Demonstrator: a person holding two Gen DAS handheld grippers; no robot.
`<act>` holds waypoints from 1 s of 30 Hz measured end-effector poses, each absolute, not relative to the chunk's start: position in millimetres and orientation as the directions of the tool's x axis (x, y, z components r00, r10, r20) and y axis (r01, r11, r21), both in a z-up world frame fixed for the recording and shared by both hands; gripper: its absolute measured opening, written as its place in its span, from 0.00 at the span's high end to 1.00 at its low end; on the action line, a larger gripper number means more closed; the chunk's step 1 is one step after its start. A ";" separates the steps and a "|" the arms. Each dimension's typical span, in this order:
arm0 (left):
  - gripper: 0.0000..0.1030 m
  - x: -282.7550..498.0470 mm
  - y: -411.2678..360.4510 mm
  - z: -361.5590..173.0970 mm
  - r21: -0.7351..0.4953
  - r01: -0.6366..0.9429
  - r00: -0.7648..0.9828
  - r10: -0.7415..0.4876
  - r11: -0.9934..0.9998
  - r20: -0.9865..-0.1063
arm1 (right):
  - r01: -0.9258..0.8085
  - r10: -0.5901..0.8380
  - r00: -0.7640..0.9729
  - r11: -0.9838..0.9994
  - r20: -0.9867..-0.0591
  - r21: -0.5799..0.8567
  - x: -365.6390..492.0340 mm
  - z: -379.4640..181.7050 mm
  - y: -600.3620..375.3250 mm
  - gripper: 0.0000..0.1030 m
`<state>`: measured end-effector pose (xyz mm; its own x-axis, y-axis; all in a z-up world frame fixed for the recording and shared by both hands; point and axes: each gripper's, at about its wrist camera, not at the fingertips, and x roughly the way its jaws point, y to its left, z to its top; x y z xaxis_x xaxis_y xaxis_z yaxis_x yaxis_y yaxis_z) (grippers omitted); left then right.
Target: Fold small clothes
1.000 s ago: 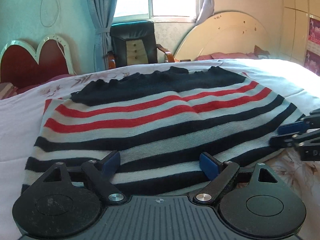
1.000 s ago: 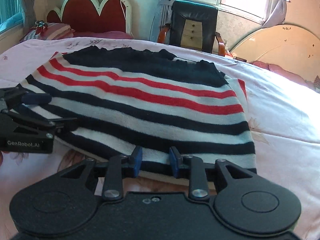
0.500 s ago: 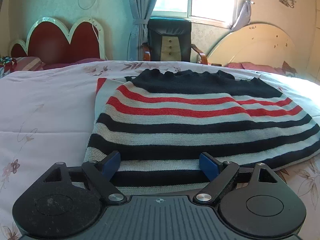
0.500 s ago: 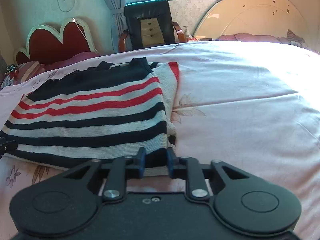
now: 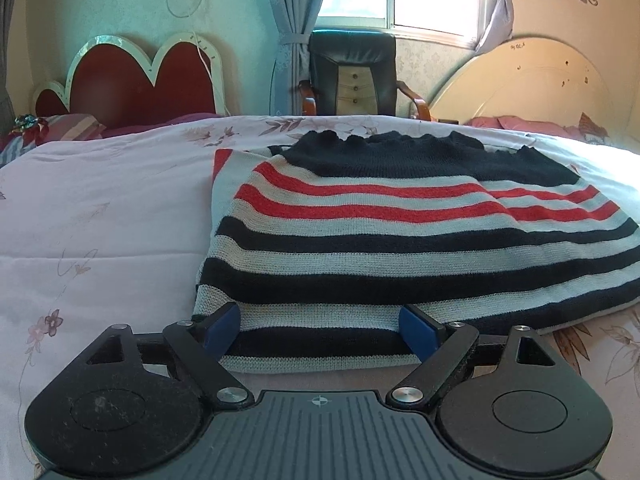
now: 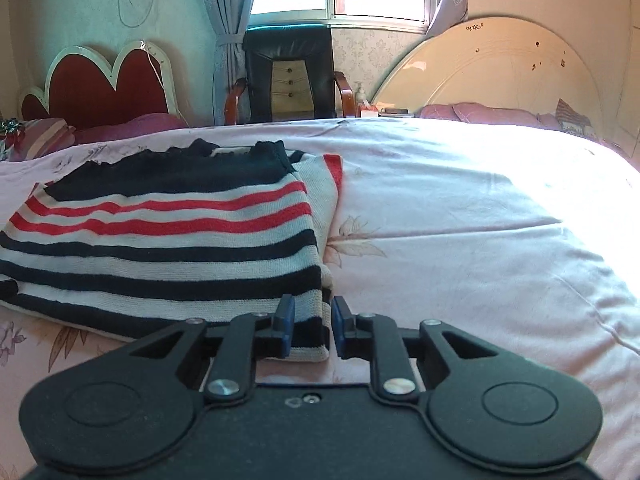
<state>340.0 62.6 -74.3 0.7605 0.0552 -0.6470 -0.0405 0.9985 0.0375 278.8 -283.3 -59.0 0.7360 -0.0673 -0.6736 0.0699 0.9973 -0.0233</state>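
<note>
A striped knit sweater [image 5: 400, 240], with black, white and red bands and a black top, lies flat on the bed. In the left wrist view my left gripper [image 5: 320, 326] is wide open, its blue pads either side of the sweater's near left corner hem. In the right wrist view the sweater [image 6: 172, 248] fills the left half. My right gripper [image 6: 312, 326] is narrowly open around the near right corner hem, with a gap showing beside the right pad.
The bed [image 6: 480, 240] has a pink floral cover, bare to the right of the sweater. A black chair [image 5: 352, 76], a red heart-shaped headboard [image 5: 132, 80] and a cream round headboard [image 6: 500, 80] stand behind the bed.
Both grippers have moved apart, the left to the sweater's left corner, the right to its right corner. The right jaws have narrowed around the hem.
</note>
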 end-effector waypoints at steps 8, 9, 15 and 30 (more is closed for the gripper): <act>0.16 326.4 66.6 -66.6 0.002 -0.062 0.755 0.049 0.998 -0.654 | 0.012 -0.010 0.743 1.000 -0.669 -0.001 281.5 -53.3 -260.5 0.77; 0.16 324.0 68.2 -65.4 -0.009 -0.066 0.755 0.044 0.998 -0.654 | 0.004 -0.001 0.742 1.000 -0.671 0.003 281.4 -52.9 -256.3 0.77; 0.37 304.5 102.8 -69.2 -0.350 -0.114 0.781 -0.134 0.930 -0.611 | -0.051 0.083 0.735 0.996 -0.673 0.067 287.7 -49.5 -241.4 0.82; 0.39 334.0 146.2 -132.4 -0.776 -0.265 0.877 -0.191 0.572 -0.441 | -0.123 0.212 0.710 0.976 -0.671 0.178 323.8 -50.8 -213.4 0.85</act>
